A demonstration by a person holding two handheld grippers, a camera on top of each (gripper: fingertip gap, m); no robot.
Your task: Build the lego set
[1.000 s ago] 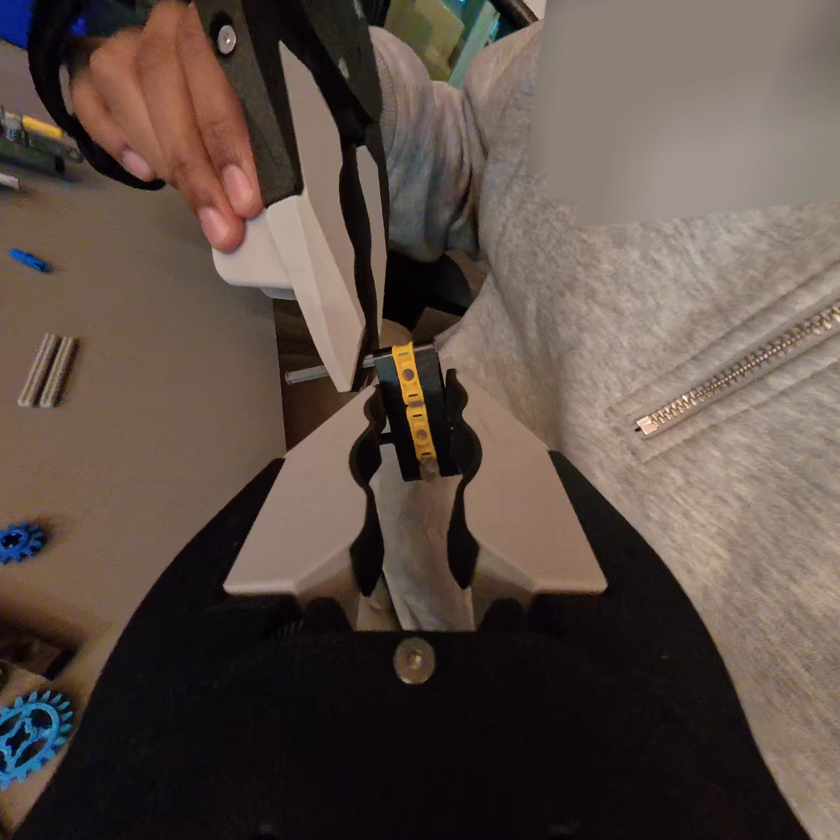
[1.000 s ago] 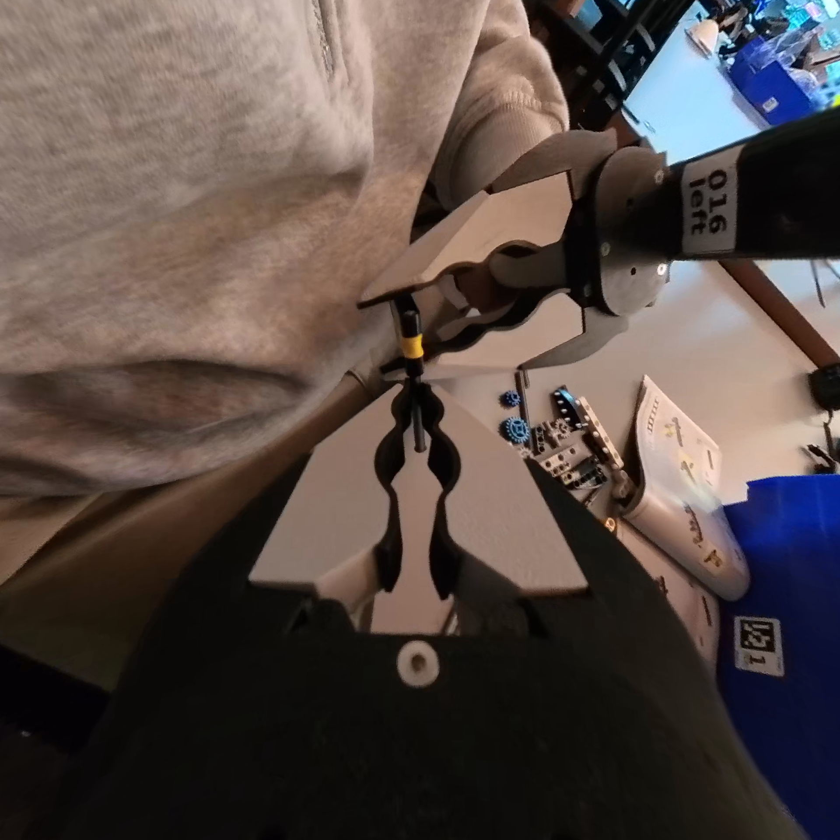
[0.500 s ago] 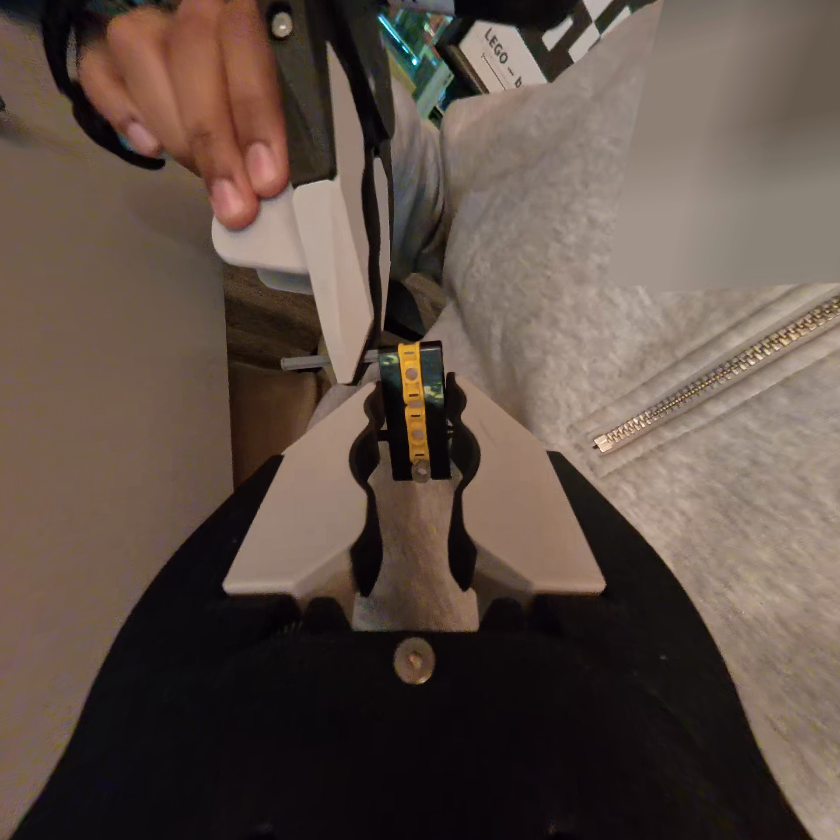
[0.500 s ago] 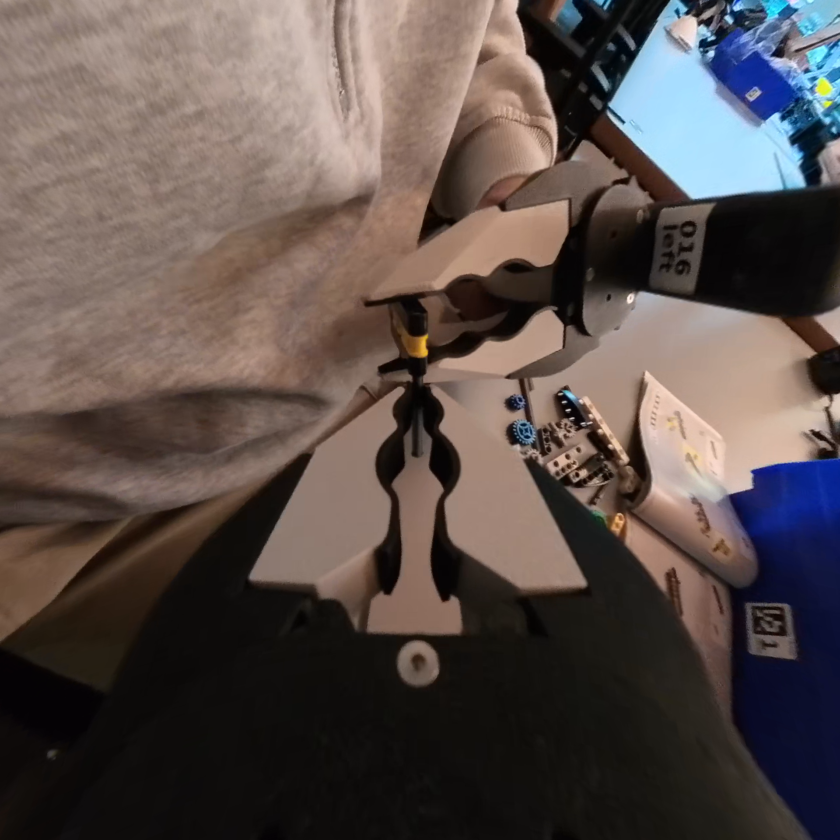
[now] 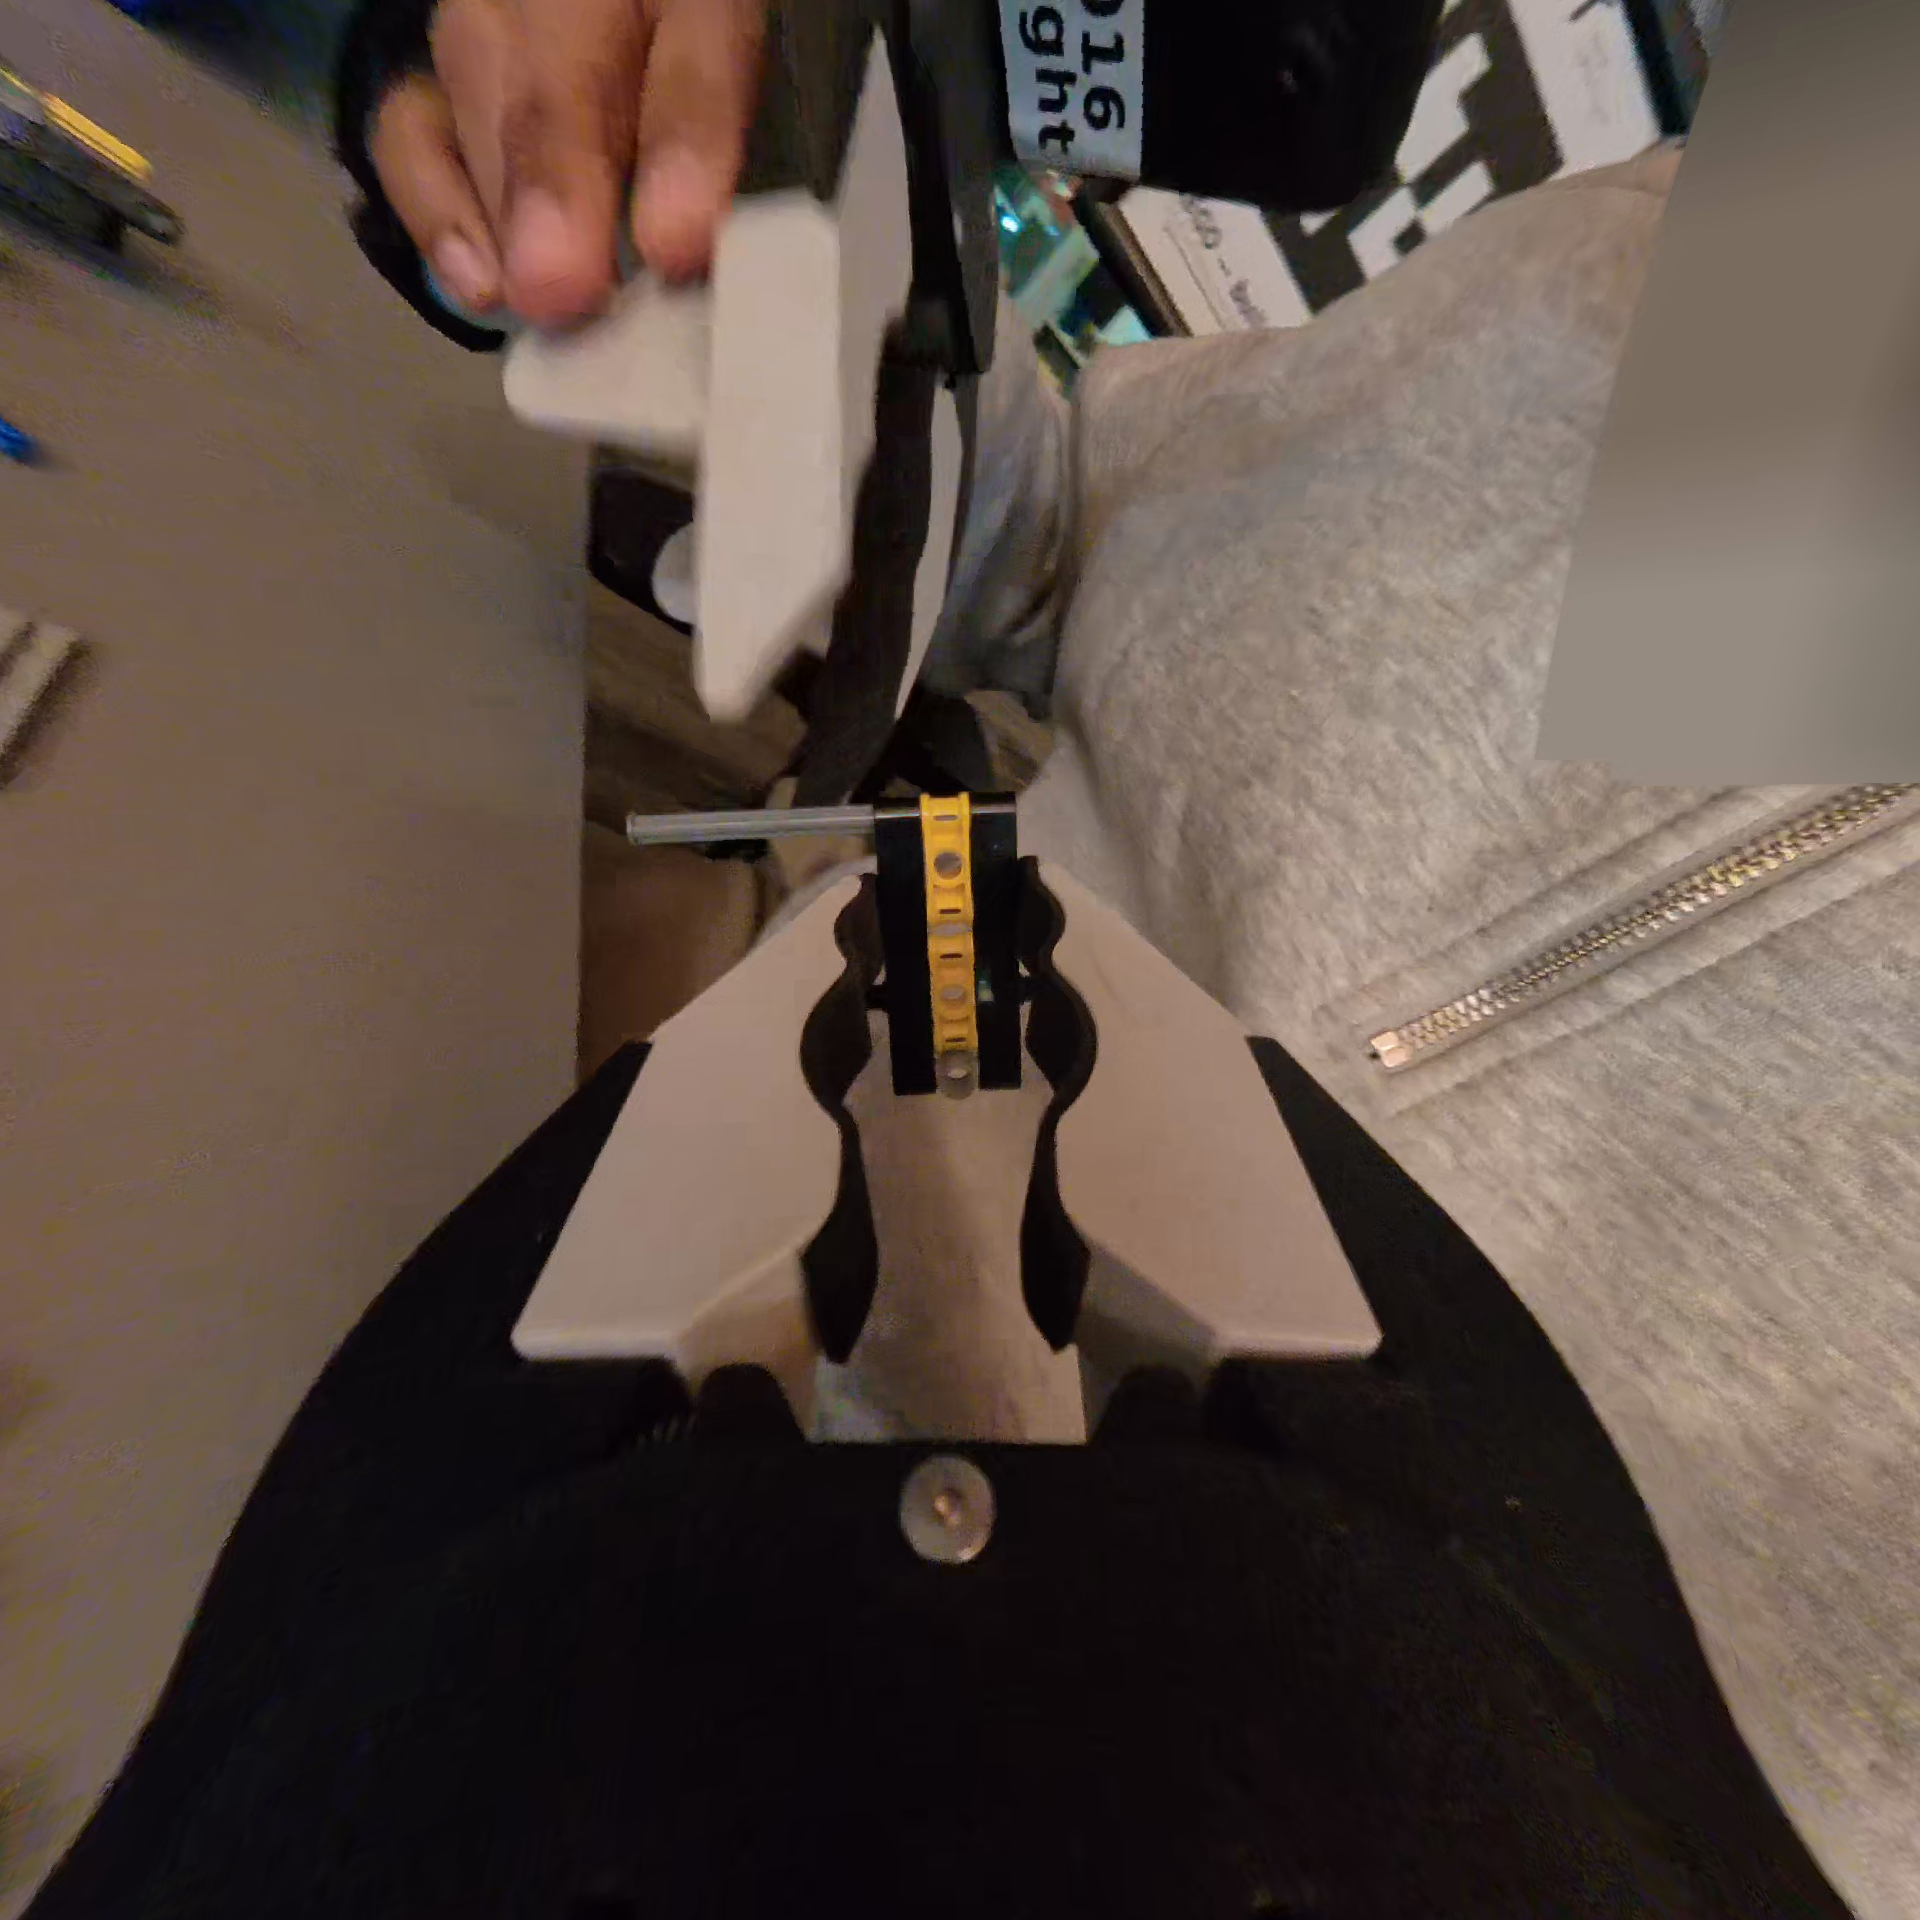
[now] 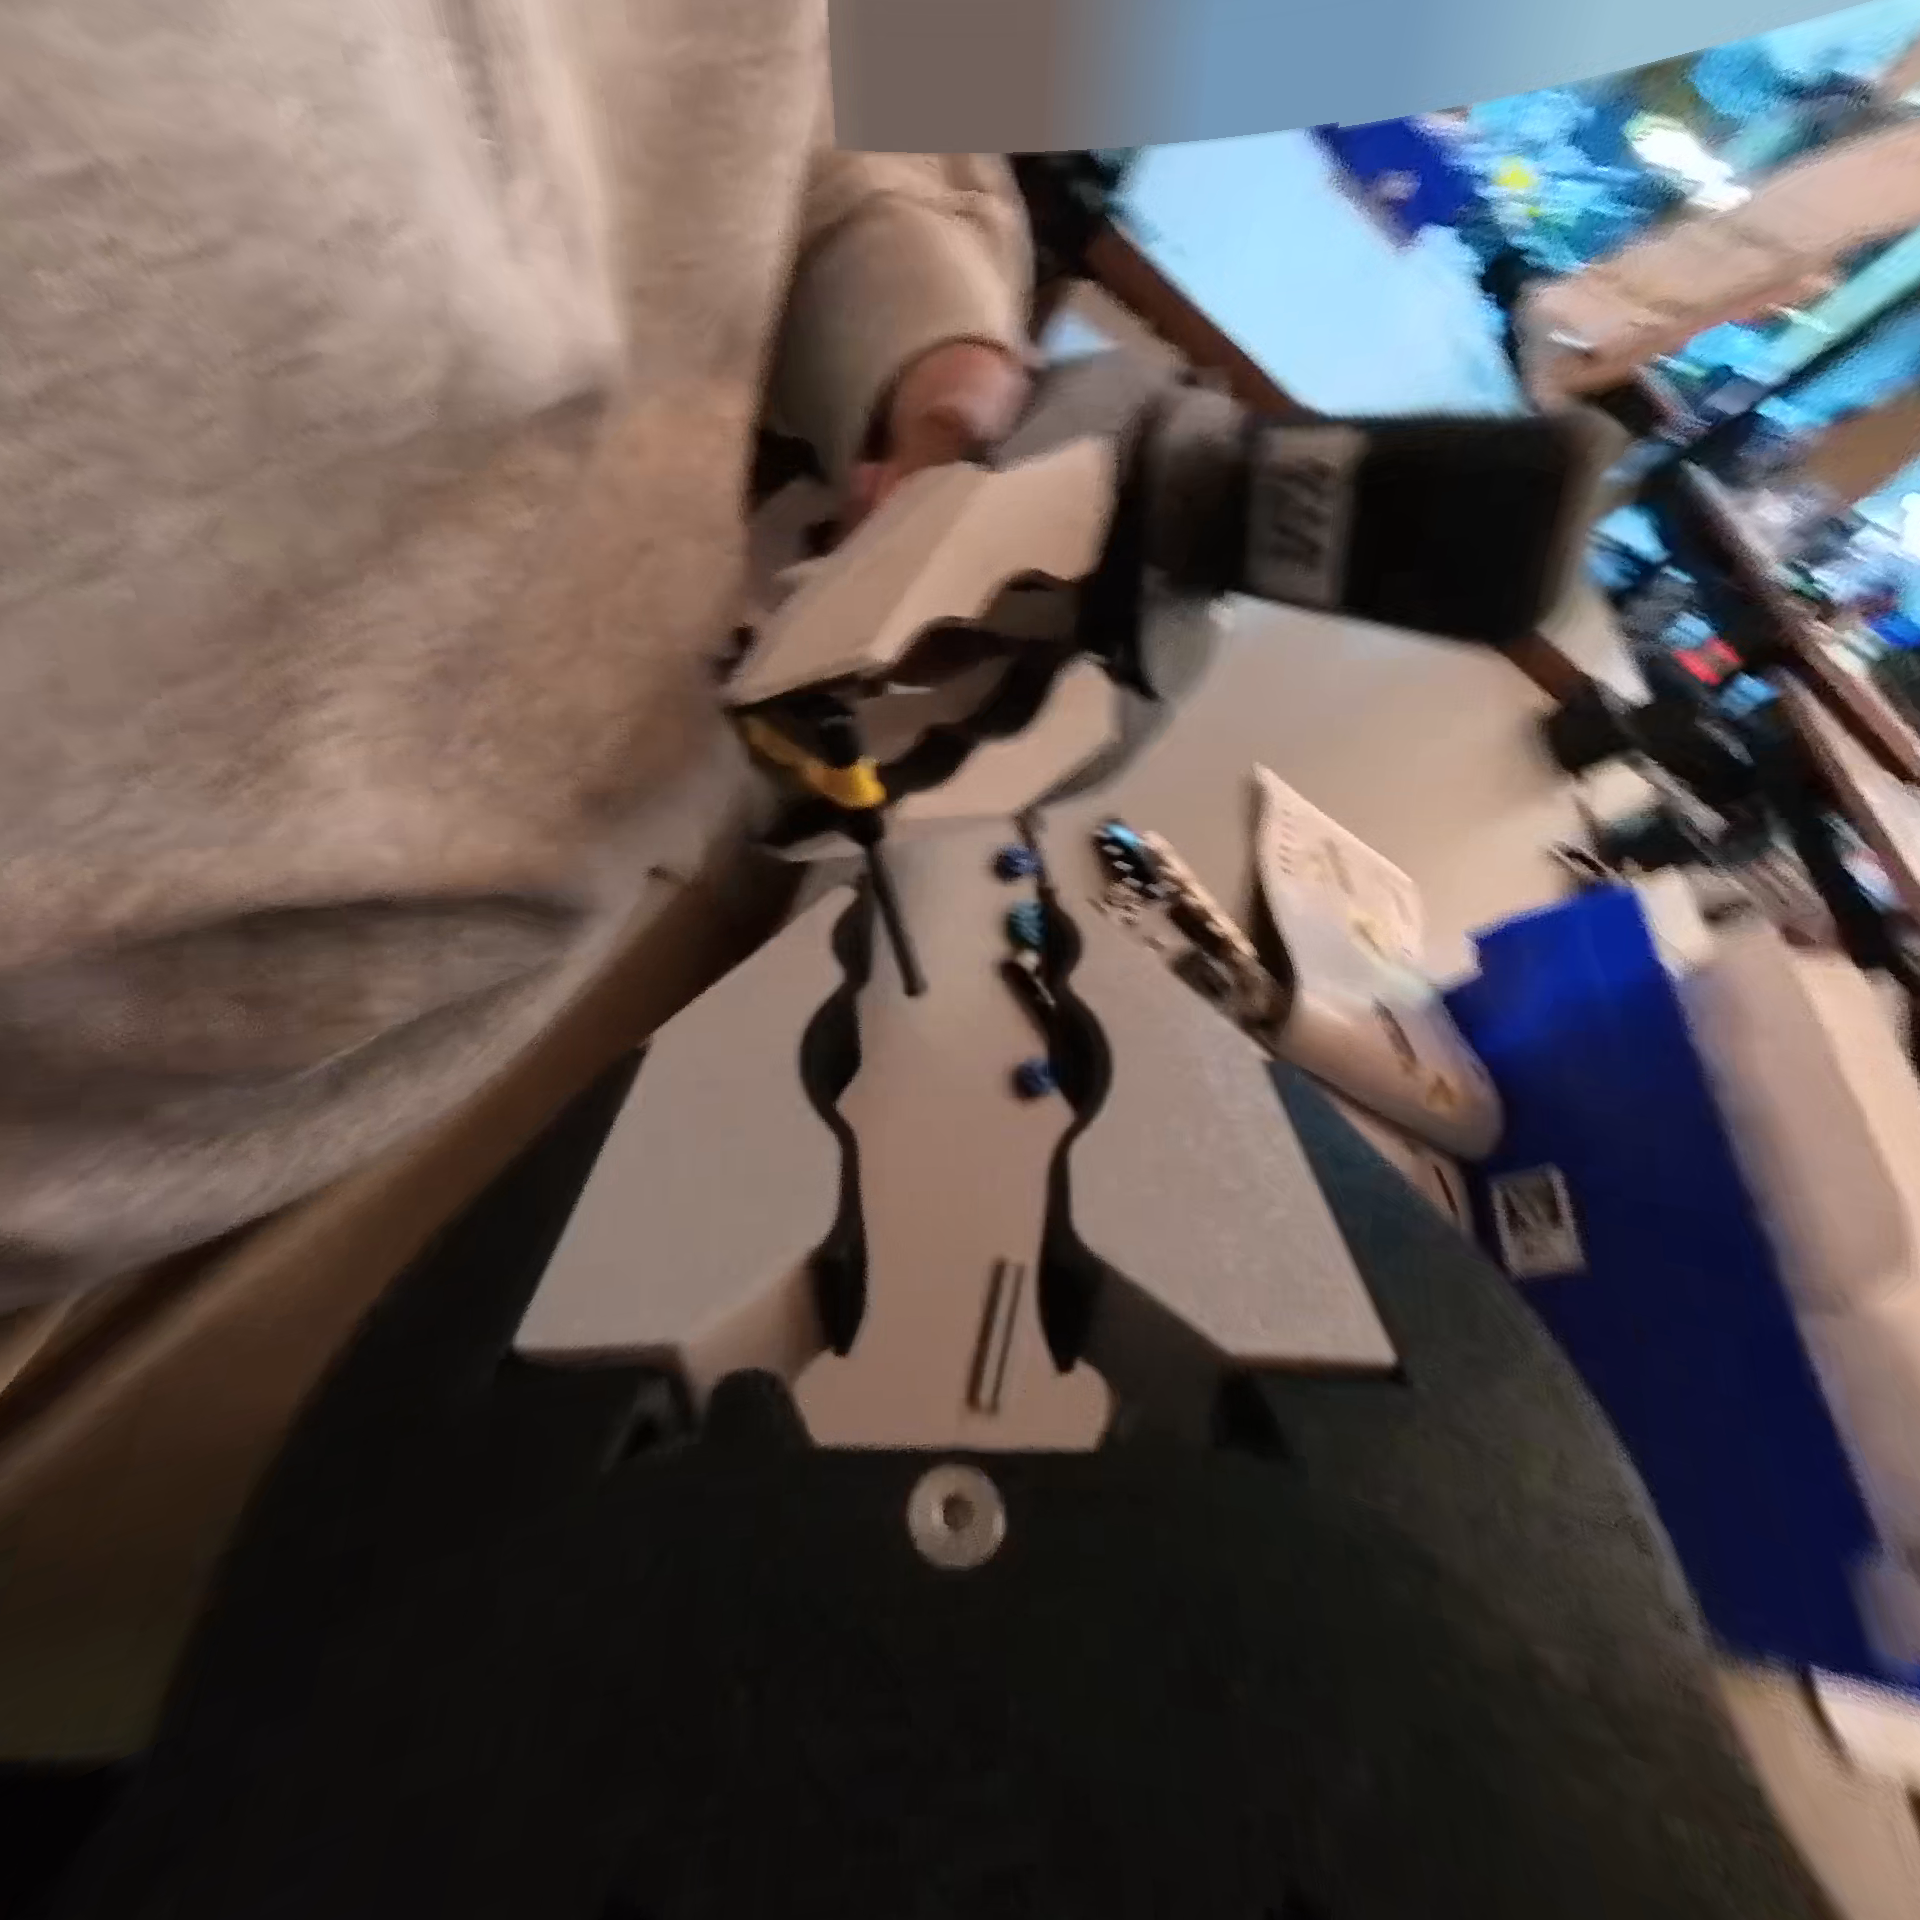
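My left gripper [image 5: 948, 883] is shut on a black-and-yellow lego assembly [image 5: 948, 935], held off the table close to the person's grey sweater. A thin grey axle [image 5: 748, 826] sticks out of the assembly's top to the left. My right gripper [image 5: 821, 707] hangs just above the axle with a hand on it. In the blurred right wrist view my right gripper [image 6: 951, 935] is open and empty. There the axle [image 6: 894, 935] lies between its fingertips, close to the left one. It runs up to the assembly [image 6: 831, 779] in the left gripper [image 6: 800, 717].
The grey table [image 5: 260, 831] lies to the left, with grey beams [image 5: 26, 675] at its edge. The right wrist view shows blue gears [image 6: 1023, 920], loose black parts [image 6: 1174, 914], an instruction booklet [image 6: 1340, 935] and a blue bin [image 6: 1662, 1195].
My right gripper has opened and let go of the axle, then drawn back from it. The axle stays in the assembly. The left gripper keeps its hold.
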